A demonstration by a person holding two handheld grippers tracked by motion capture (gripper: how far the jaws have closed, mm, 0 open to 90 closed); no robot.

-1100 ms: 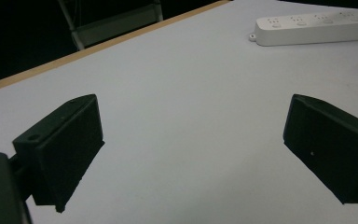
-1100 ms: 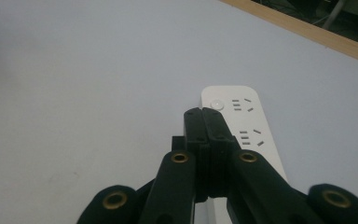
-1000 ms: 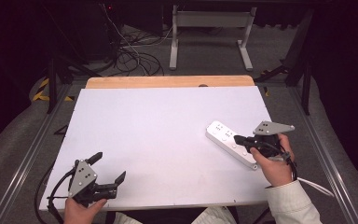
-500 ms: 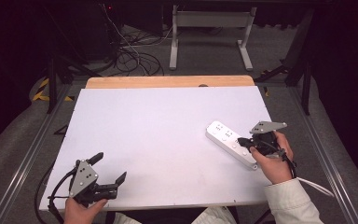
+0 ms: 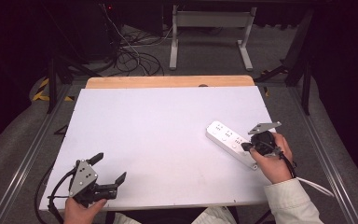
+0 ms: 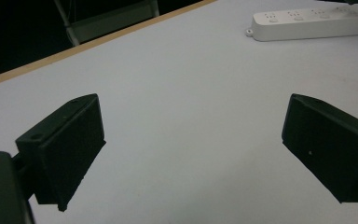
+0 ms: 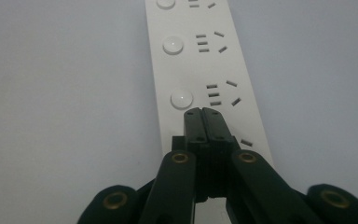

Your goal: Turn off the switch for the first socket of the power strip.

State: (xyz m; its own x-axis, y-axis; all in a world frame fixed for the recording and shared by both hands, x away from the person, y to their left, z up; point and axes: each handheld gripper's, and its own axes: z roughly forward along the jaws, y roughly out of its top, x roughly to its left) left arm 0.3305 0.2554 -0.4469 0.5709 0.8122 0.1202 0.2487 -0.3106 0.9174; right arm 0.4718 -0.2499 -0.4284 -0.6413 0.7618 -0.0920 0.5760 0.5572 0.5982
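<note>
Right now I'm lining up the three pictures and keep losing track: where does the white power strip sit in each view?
High view: the power strip lies at right of centre on the white table, its near end under the right gripper.
Left gripper view: top right corner, far off.
Right gripper view: it runs up the middle, beyond the shut jaws.
Shared landmark: its round buttons beside the socket slots.

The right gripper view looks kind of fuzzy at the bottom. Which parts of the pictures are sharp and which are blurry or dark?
In the right gripper view the power strip is fairly sharp, while the shut right tool blurs nearest the lens. In the left gripper view the open left tool is soft-edged against the evenly lit table. In the high view the table is bright and the floor behind is dim.
</note>
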